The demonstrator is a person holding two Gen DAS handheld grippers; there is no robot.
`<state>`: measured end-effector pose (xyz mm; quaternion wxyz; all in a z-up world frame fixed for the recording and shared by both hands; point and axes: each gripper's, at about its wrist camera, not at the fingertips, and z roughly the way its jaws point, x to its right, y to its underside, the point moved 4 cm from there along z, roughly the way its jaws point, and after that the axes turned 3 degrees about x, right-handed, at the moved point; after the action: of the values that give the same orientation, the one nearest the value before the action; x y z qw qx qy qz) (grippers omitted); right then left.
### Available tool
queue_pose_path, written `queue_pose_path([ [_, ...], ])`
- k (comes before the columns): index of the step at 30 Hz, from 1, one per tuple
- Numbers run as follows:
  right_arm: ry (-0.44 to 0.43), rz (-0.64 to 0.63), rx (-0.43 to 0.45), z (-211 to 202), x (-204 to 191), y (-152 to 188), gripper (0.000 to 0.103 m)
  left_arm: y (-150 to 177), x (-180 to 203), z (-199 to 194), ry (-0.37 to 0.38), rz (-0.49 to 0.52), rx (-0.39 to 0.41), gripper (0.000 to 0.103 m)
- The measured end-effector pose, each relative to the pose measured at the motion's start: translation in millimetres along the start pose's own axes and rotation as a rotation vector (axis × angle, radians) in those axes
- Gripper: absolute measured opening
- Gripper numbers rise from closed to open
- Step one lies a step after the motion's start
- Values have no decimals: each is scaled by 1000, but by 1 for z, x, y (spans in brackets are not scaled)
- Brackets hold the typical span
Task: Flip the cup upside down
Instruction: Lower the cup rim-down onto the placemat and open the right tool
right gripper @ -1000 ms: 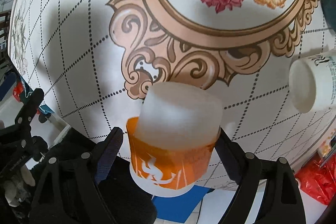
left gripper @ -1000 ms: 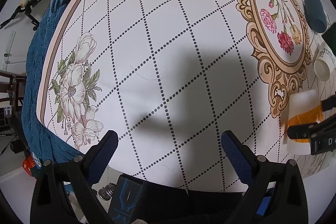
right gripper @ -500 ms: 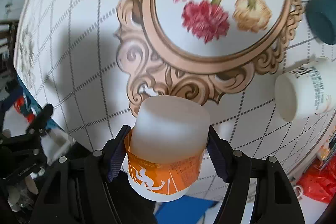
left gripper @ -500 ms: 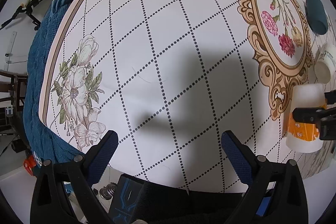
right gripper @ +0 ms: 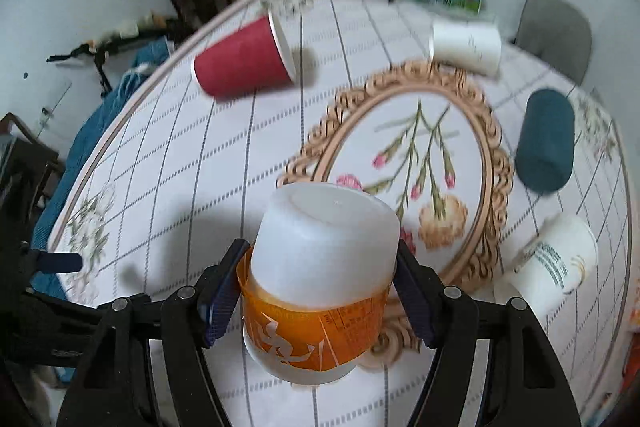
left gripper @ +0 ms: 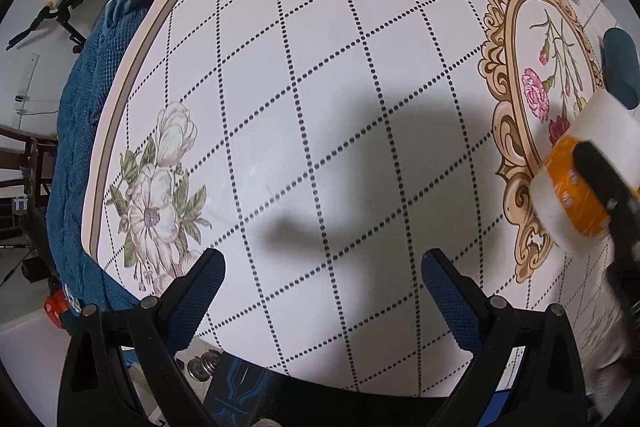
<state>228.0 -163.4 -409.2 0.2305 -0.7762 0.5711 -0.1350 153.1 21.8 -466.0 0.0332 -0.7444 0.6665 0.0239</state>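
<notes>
My right gripper (right gripper: 320, 275) is shut on a white plastic cup with an orange label (right gripper: 320, 267). It holds the cup tilted above the table, closed base pointing away from the camera. The same cup (left gripper: 576, 183) shows at the right edge of the left wrist view, with a black right finger across it. My left gripper (left gripper: 322, 281) is open and empty over the near table edge, well left of the cup.
On the patterned tablecloth (right gripper: 224, 163) lie a red cup (right gripper: 244, 61), a white cup (right gripper: 466, 47), a dark teal cup (right gripper: 546, 141) and a printed white cup (right gripper: 554, 263). A blue cloth (left gripper: 86, 131) hangs off the left edge. A grey chair (right gripper: 554, 33) stands behind.
My right gripper closed on the orange-label cup, lifted it and tipped upward, so its view swung from looking down at the table to looking across it. The left gripper stayed put.
</notes>
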Motion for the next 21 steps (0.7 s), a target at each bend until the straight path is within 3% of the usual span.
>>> queue_pose_path([
  [10,7,-60,2,0,-9,28,73,3,15,-3,-21,45,2,100],
  [15,-4,-24,-56,-1,-4,34,74,9,25,-12,-16,43,12,100],
  [18,5,12,-123,0,1,37,83,12,26,-23,-4,44,33,100],
  [21,-6,74,-149,-13,11,39,85,15,28,-38,8,48,62,100],
])
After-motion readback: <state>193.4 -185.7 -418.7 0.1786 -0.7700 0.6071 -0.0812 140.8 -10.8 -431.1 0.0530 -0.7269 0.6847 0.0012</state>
